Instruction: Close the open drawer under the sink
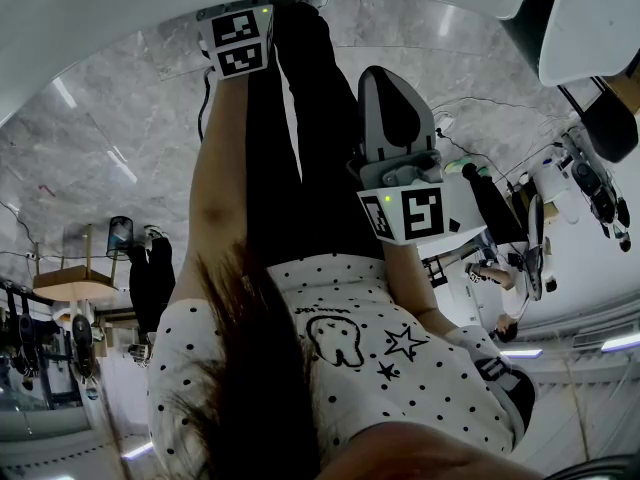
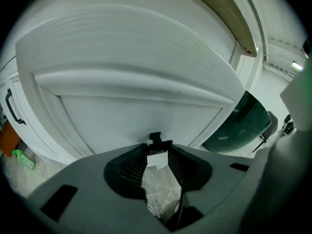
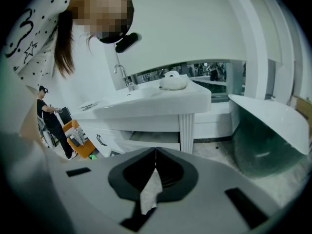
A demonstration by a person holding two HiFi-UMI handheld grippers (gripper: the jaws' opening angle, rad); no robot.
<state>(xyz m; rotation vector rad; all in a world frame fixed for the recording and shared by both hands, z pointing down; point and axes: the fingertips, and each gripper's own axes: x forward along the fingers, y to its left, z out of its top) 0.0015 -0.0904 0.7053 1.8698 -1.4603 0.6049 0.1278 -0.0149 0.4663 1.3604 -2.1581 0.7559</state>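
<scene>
1. left gripper [image 2: 157, 148] is hard up against the drawer [image 2: 146, 106] front. its jaws look nipped together on the small black pull [image 2: 155, 139], with nothing else between the pads.
2. that white panelled front fills the left gripper view and sits a touch tilted. a cupboard handle [image 2: 11, 107] shows off to the left, and the green tub [image 2: 241, 126] is off to the right.
3. how to do it well, as i judge it: push straight in along the runners, square to the front, steady rather than hard. a sideways shove could rack the drawer or slip the jaws off so small a pull. ease off near the end so it doesn't slam.
4. over to the head view: the left arm [image 1: 225, 158] reaches long and nearly straight, away from the body. its marker cube [image 1: 238, 40] sits at the far end over the marble floor [image 1: 130, 118]. a good line for a push, i'd say.
5. right gripper [image 3: 155, 155] is out of the job, with its jaws pressed tip to tip on nothing. in the head view it's held up close to the torso, right forearm [image 1: 412, 280] bent back toward the body.
6. its camera gives the side-on picture: the sink [image 3: 161, 99] on its fluted leg, and the drawer just beneath it, clearly standing out from the cabinet with its inside showing. so the closing looks barely begun, with most of the travel left.
</scene>
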